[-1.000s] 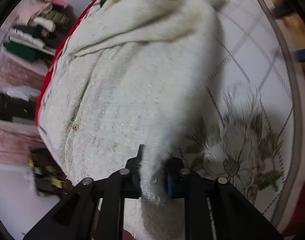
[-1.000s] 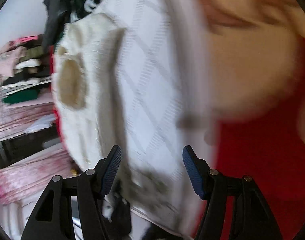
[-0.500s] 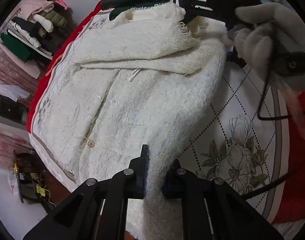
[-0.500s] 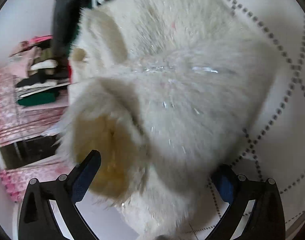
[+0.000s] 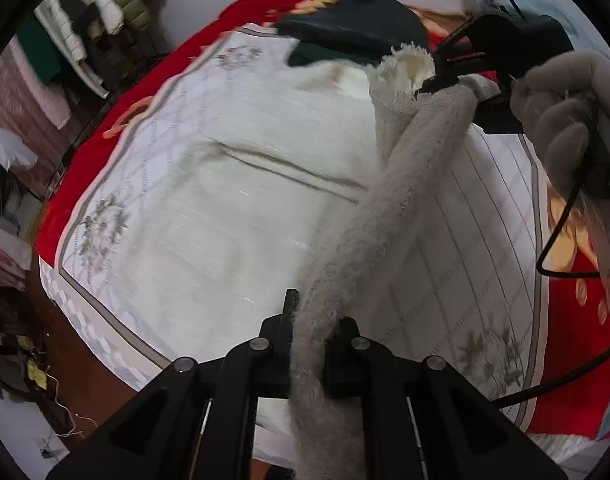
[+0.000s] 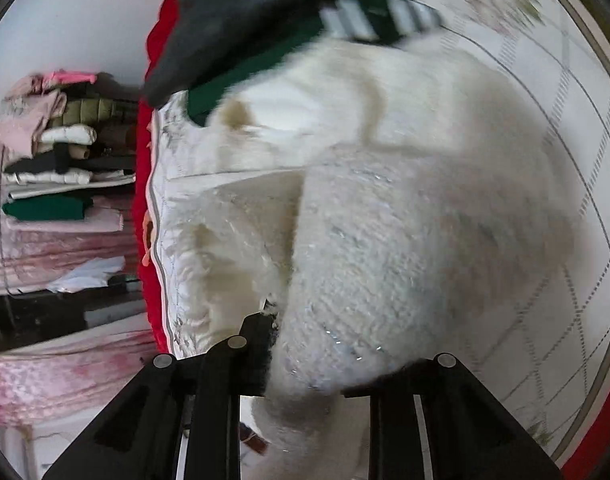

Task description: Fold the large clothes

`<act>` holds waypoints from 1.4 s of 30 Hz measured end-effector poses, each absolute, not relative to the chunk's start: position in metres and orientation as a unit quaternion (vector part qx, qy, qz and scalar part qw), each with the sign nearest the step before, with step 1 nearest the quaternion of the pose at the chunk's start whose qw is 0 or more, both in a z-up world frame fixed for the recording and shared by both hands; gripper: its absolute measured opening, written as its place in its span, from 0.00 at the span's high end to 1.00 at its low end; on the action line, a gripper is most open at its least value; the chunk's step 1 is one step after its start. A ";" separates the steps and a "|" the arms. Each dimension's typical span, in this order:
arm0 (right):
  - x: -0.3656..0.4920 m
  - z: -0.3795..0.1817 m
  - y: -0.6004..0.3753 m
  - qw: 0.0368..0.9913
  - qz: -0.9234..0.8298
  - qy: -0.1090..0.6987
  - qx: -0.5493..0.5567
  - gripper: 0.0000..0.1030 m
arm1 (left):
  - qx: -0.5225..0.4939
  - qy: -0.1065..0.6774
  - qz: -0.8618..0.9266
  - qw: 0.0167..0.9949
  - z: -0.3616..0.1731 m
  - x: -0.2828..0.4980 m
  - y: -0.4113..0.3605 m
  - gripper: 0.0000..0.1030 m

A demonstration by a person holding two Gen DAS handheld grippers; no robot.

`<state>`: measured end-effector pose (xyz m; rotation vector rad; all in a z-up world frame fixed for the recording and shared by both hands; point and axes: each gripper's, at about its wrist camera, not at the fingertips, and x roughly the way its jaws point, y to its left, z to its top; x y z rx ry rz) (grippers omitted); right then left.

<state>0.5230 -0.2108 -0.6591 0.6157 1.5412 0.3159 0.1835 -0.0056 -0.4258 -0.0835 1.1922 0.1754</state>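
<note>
Now the bedspread (image 5: 485, 240) lies flat across the bed, and the white fluffy coat (image 5: 233, 200) covers its middle. One coat edge is lifted taut, ready to fold over. Left gripper (image 5: 311, 328) is clamped on its near end; right gripper (image 5: 437, 76) is closing on the far, frayed end.

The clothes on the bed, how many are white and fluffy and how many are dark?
White fluffy garment: 1, pinched by both the left gripper and the right gripper, whose jaws are closing on it.
Dark clothes at the far end of the bed cover: at least 2, a black one and a green striped one.
Total: 3.
</note>
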 end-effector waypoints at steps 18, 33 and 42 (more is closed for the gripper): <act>0.593 -0.715 0.145 0.657 0.133 0.742 -0.025 0.54 | -0.120 0.608 0.176 0.765 -0.567 0.229 0.248 0.86; 0.601 -0.644 -0.093 0.721 0.160 0.653 0.168 0.16 | -0.270 0.582 0.228 0.733 -0.547 0.181 0.276 0.17; 0.627 -0.778 -0.107 0.643 0.203 0.678 0.292 0.53 | -0.231 0.587 0.292 0.718 -0.530 0.172 0.265 0.17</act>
